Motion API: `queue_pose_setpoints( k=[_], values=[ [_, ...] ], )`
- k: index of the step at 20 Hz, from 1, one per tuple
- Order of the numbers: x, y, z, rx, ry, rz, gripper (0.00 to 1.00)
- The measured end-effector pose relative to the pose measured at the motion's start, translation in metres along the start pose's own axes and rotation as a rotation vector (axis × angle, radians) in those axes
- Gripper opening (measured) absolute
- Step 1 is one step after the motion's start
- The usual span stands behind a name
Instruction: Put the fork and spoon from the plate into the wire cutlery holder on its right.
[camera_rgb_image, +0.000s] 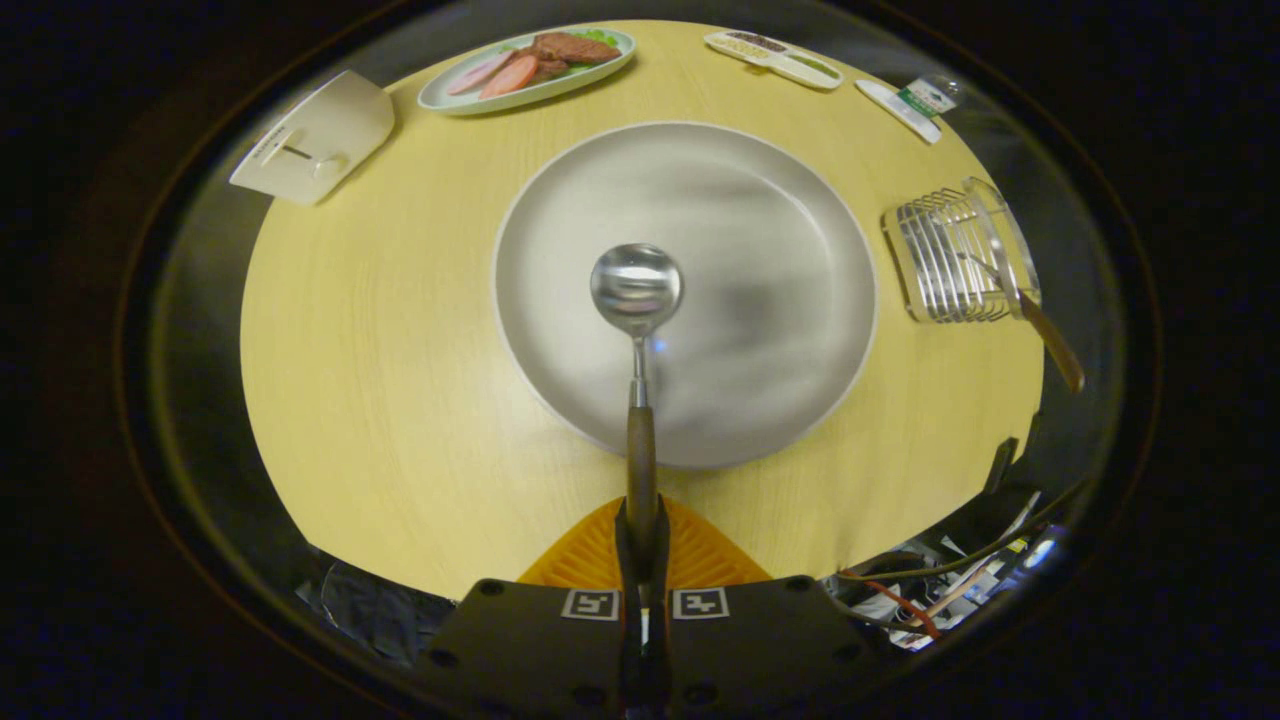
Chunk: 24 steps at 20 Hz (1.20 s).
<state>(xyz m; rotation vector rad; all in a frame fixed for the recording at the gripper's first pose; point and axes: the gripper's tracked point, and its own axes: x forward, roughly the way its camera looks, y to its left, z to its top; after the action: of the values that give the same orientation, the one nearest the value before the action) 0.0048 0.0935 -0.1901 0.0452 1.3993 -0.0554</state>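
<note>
Wooden-handled spoon (637, 290) clamped between the gripper (641, 535) fingers above the plate (800, 250); fork (1040, 320) already stands in the wire holder (945, 260), so only the spoon remains.

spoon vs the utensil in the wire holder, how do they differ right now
The spoon is clamped by its handle between the gripper fingers, bowl over the grey plate. The other utensil leans in the wire cutlery holder, its head hidden by the wires, handle sticking out, untouched. Both have brown wooden-looking handles.
</note>
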Motion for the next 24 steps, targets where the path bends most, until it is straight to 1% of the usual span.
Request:
queue_pose_setpoints(
  k=[4,7,13,19,24],
  values=[
    [-0.025,-0.011,0.002,-0.001,-0.022,-0.011,0.05],
    [-0.044,-0.026,0.002,0.006,-0.023,-0.036,0.05],
    [-0.077,-0.067,0.016,0.083,-0.049,-0.070,0.05],
    [-0.092,-0.120,0.044,0.247,-0.060,-0.085,0.05],
    [-0.090,-0.152,0.057,0.375,-0.014,-0.088,0.05]
  ],
)
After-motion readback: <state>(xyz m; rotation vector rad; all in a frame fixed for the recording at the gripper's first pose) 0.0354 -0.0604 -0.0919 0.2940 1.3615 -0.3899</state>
